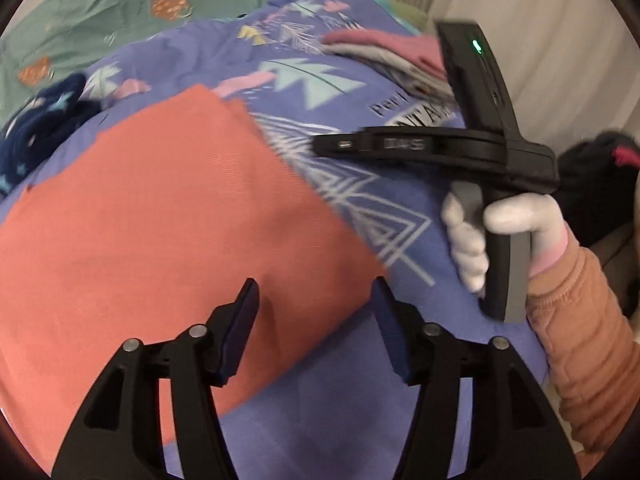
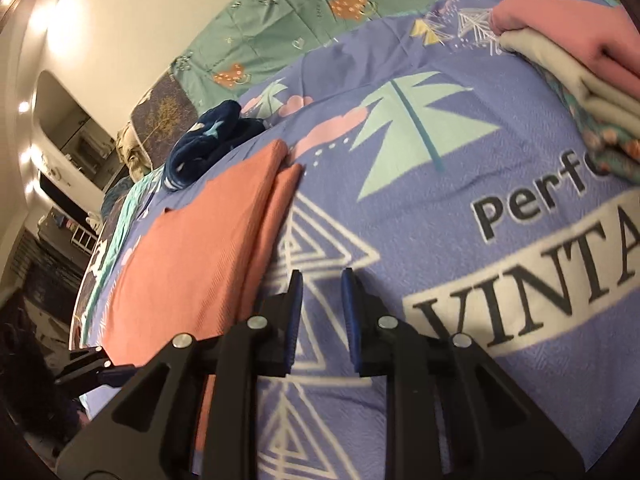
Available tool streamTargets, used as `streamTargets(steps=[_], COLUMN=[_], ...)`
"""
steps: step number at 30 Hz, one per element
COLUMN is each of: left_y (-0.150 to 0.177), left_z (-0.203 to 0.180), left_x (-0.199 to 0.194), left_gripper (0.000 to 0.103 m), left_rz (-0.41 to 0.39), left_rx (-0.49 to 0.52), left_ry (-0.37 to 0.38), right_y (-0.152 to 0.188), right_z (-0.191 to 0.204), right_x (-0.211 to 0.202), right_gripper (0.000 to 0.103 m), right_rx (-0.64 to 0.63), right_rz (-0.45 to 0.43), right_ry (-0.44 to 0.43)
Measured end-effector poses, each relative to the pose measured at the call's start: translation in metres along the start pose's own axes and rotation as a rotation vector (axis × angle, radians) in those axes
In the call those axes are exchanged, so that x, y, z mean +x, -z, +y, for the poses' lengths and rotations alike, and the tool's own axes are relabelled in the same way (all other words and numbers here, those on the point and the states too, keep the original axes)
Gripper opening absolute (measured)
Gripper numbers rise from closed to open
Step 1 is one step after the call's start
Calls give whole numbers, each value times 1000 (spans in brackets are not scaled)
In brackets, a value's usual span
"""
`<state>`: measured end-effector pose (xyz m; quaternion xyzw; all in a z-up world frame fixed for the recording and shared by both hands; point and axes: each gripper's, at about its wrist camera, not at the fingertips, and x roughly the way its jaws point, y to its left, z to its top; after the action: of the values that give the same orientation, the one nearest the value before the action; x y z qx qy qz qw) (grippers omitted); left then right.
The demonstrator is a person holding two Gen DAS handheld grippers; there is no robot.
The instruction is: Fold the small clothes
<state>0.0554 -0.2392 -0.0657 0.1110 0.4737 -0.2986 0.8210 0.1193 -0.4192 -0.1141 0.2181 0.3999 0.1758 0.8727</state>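
Left wrist view: left gripper hangs over the coral garment, fingers apart, nothing between them.
Right wrist view: right gripper sits low over the purple bedspread, just beside the garment's long edge; fingers slightly apart, gap empty.
Right hand: a gloved hand in a quilted peach sleeve grips the handle of the right tool, seen in the left wrist view.
Garment position: coral garment lies flat on the bedspread; along its right side two edges lie layered, one on the other, so it appears folded over at least once.
Finished stack: folded pile, pink on top, grey beneath, well apart from the coral garment at the far right.
Unfolded item: a crumpled navy garment with stars waits beyond the coral piece.
Step in hand (judgement): between folds; both grippers free, apparently repositioning for a new pinch.
Next move (judgement): each gripper needs to take one corner of a short edge, layers pinched together, then carry it across evenly.
Risk (judgement): catching only the top layer would undo the fold.
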Motion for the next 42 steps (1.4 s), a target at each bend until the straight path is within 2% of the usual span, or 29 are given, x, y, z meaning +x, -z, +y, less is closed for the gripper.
streamTargets(steps=[4, 6, 8, 10, 12, 13, 16, 19, 21, 23, 26, 28, 32, 33, 34, 35, 38, 40, 42], left_y=[-12, -15, -15, -15, -16, -15, -7, -6, -7, -10, -11, -13, -13, -12, -12, -12, -10, -9, -8], left_z=[-16, -15, -12, 1, 13, 17, 34, 37, 33, 30, 29, 28, 23, 22, 21, 20, 20, 19, 17], left_x=[24, 29, 30, 26, 23, 22, 18, 21, 21, 22, 21, 22, 23, 24, 24, 24, 22, 24, 26], left_gripper=[59, 59, 48, 25, 15, 14, 13, 13, 13, 14, 16, 16, 14, 12, 11, 10, 9, 9, 9], left_rz=[15, 9, 7, 4, 8, 8, 5, -3, -2, 2, 7, 8, 8, 10, 10, 9, 4, 12, 12], left_rx=[-14, -29, -46, -77, -127, -149, -238, -248, -239, -236, -242, -233, -200, -190, -177, -168, -146, -140, -134], left_ry=[-107, -135, -143, -145, -102, -81, -3, 28, 44, 63, 102, 128, 155, 163, 170, 178, 205, 221, 224], right_y=[1, -1, -1, -2, -2, -2, -1, -3, -8, -15, -32, -42, -61, -64, -68, -73, -87, -92, -94], right_z=[-6, -12, -20, -22, -21, -21, -23, -21, -13, -1, 18, 23, 31, 33, 35, 36, 48, 45, 29], right_x=[-3, -5, -7, -7, -7, -7, -7, -6, -4, 0, 14, 27, 57, 61, 65, 66, 46, 48, 62], right_gripper=[18, 17, 15, 15, 15, 15, 16, 17, 23, 39, 48, 51, 51, 46, 16, 5, 1, 0, 0], right_rx=[25, 51, 86, 94, 88, 87, 94, 87, 60, 19, -50, -58, -69, -73, -68, -41, -66, -92, -66], right_rz=[-21, -29, -35, -37, -37, -37, -35, -18, 3, 27, 81, 115, 150, 146, 140, 141, 41, 26, 58], right_ry=[-35, -68, -101, -111, -106, -107, -118, -105, -98, -91, -59, -65, -43, -29, -14, -26, -22, 47, 126])
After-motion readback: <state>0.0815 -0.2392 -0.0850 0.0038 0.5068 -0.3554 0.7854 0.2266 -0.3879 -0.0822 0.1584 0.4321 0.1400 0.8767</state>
